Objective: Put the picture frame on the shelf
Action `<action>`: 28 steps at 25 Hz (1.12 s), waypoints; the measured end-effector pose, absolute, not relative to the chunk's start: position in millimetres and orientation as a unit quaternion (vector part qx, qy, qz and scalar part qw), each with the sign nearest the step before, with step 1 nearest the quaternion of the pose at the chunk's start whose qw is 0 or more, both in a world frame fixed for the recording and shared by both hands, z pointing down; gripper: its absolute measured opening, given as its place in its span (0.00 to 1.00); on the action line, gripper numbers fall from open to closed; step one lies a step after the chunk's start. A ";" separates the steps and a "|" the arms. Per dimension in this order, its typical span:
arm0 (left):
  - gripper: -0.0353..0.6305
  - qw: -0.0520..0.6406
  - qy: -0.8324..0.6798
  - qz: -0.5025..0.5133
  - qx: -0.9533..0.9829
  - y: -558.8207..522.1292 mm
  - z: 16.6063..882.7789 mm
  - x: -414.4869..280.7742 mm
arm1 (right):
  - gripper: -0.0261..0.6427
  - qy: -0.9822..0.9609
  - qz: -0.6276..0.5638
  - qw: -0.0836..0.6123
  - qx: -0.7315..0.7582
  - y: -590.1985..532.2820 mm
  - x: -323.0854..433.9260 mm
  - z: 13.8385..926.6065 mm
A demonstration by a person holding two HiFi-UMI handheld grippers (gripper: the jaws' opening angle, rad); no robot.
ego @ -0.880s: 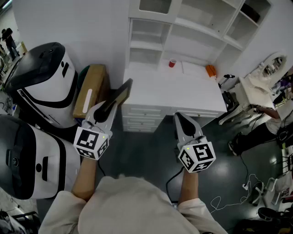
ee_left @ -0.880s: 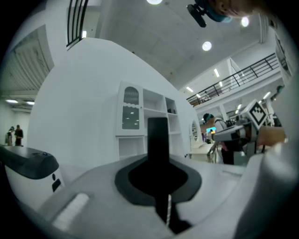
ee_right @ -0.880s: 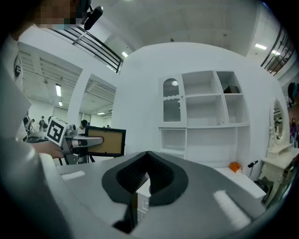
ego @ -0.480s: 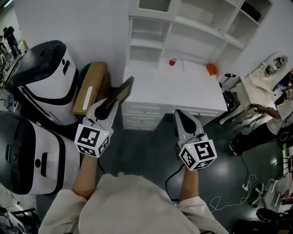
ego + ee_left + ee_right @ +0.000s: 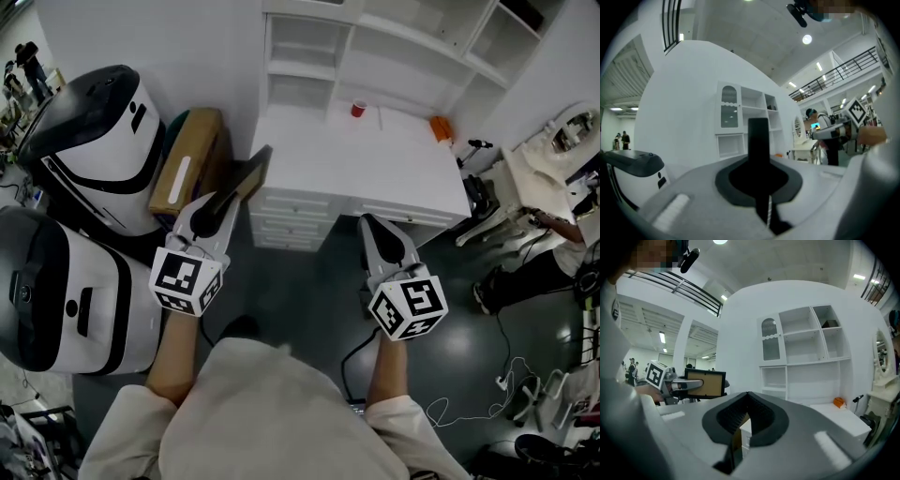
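In the head view, the left gripper [image 5: 225, 201] is holding the frame [image 5: 248, 176] just off the counter's [image 5: 375, 178] front-left corner. The shelf [image 5: 394, 56] is standing along its back edge, and the right gripper [image 5: 369, 223] is hovering before its front edge. In the left gripper view, the jaws are clamping the frame edge-on. In the right gripper view, the jaws are meeting, gripping nothing.

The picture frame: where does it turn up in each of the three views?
Head view: picture frame left of centre, sticking out of the left gripper.
Left gripper view: dead centre, edge-on, a dark upright bar.
Right gripper view: left side, brown panel in a black border.
Shared landmark: the white shelf unit.
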State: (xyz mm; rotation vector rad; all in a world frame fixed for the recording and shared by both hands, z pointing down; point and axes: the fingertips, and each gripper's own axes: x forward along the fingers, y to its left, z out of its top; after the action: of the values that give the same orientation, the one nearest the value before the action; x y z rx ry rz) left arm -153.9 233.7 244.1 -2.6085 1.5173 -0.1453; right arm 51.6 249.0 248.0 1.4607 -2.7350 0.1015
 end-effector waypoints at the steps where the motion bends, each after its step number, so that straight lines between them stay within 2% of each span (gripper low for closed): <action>1: 0.07 0.058 0.502 -0.049 -0.862 234.0 246.5 -150.6 | 0.05 -0.882 0.036 0.019 0.469 249.3 54.7 251.0; 14: 0.07 0.054 0.496 -0.050 -0.865 180.6 260.5 -124.7 | 0.05 -0.889 0.052 0.025 0.455 200.1 72.0 267.5; 28: 0.07 0.048 0.497 -0.051 -0.865 37.8 271.3 -140.7 | 0.05 -0.889 0.044 0.045 0.454 63.0 54.1 270.4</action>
State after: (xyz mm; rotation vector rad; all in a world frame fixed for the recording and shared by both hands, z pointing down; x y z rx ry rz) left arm -140.7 37.8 271.3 -2.6382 1.5150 -0.1559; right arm 54.1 63.0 270.4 1.3876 -2.7138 0.1351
